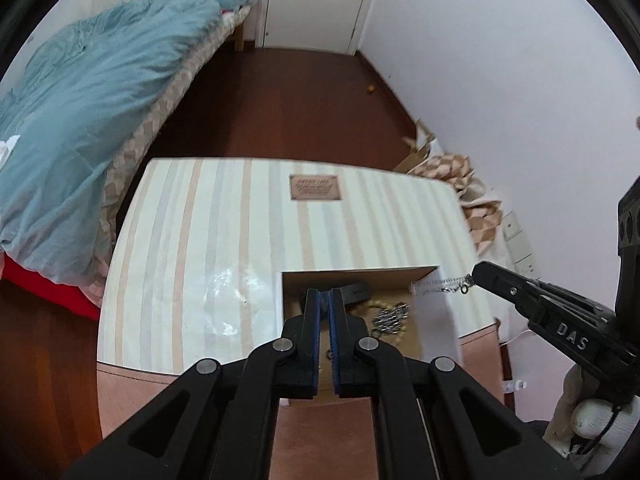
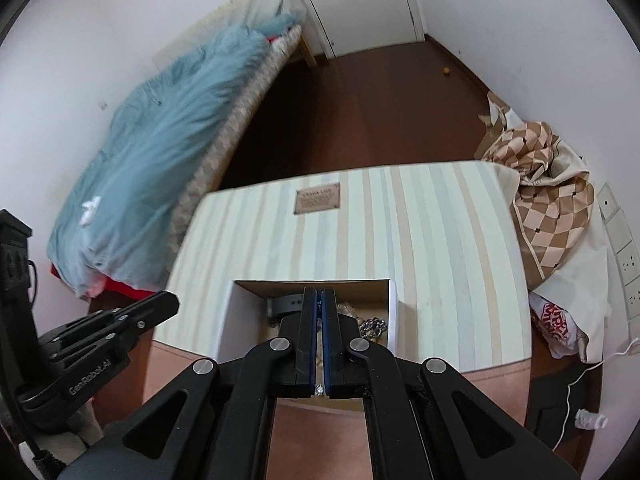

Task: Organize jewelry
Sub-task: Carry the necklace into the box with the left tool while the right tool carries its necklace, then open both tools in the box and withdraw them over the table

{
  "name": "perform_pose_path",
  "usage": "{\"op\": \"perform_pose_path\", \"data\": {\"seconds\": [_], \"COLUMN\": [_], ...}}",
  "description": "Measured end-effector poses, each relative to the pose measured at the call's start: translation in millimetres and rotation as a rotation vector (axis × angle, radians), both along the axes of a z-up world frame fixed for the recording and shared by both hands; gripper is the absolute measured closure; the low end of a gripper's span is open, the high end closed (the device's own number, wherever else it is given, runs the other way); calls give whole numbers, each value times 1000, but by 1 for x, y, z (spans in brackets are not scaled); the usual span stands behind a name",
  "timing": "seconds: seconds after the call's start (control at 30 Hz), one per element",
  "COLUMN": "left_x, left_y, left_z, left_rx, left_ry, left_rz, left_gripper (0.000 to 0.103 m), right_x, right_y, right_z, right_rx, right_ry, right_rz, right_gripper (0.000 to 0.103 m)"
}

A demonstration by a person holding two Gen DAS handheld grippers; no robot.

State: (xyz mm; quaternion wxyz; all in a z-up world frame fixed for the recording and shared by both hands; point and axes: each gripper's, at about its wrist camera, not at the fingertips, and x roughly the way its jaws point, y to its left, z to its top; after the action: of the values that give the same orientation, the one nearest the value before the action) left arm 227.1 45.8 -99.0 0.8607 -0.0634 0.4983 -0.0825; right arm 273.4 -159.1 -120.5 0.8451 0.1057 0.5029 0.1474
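An open cardboard box [image 1: 360, 273] [image 2: 248, 292] sits on the striped mattress top [image 1: 200, 240] [image 2: 440, 240]. Inside lie a dark band [image 1: 355, 293] [image 2: 285, 305], a silver chain [image 1: 390, 317] [image 2: 373, 326] and gold pieces [image 2: 347, 310]. My left gripper [image 1: 324, 294] hovers over the box with its jaws nearly together and nothing seen between them. My right gripper [image 2: 319, 292] is shut on a thin silver chain [image 1: 448, 285], which hangs from its tip [image 1: 478, 274] over the box's right edge; a small piece of it shows between the pads [image 2: 319, 389].
A bed with a blue quilt [image 1: 88, 120] [image 2: 160, 152] stands left. A checkered cloth [image 2: 552, 208] is heaped at the mattress's right, with wall sockets [image 2: 624, 256] and a white cable [image 2: 576, 380] beyond. Dark wood floor [image 1: 288, 96] leads to a white door [image 1: 320, 0].
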Motion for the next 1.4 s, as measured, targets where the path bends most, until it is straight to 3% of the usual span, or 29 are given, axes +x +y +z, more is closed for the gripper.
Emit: {"op": "perform_pose_path", "data": {"seconds": [0.23, 0.27, 0.3, 0.33, 0.37, 0.4, 0.5, 0.57, 0.63, 0.77, 0.97, 1.2, 1.4], "left_x": [9, 8, 7, 5, 3, -1, -8, -12, -17, -30, -50, -82, -115], "left_y": [9, 10, 11, 13, 15, 17, 20, 20, 17, 8, -1, -9, -14], "left_z": [-20, -21, -21, -21, -20, -19, -20, -22, -25, -31, -27, 8, 53], "left_rx": [81, 99, 116, 129, 137, 138, 153, 170, 195, 230, 220, 198, 174], "left_ry": [68, 67, 62, 52, 42, 24, 20, 22, 22, 32, 45, 1, -70], "left_rz": [101, 110, 118, 130, 144, 157, 171, 177, 175, 158, 141, 131, 116], "left_gripper": [94, 85, 58, 37, 9, 8, 8, 6, 2, 0, 0, 0, 0], "right_x": [30, 30, 27, 25, 24, 19, 6, -2, -14, -37, -62, -98, -136], "right_y": [2, 1, -2, -5, -6, -8, -7, -5, -2, 1, -5, -11, -17], "right_z": [-38, -38, -36, -34, -32, -28, -19, -17, -18, -26, -18, 20, 71], "right_rx": [-31, -36, -32, -35, -39, -43, -128, -203, -277, -365, -363, -369, -362], "right_ry": [135, 135, 127, 116, 109, 97, 60, 47, 39, 52, 46, -5, -86], "right_rz": [-12, -17, -26, -33, -37, -40, -44, -52, -54, -60, -96, -124, -162], "right_gripper": [98, 93, 74, 51, 41, 33, 33, 26, 2, 1, 1, 1, 1]}}
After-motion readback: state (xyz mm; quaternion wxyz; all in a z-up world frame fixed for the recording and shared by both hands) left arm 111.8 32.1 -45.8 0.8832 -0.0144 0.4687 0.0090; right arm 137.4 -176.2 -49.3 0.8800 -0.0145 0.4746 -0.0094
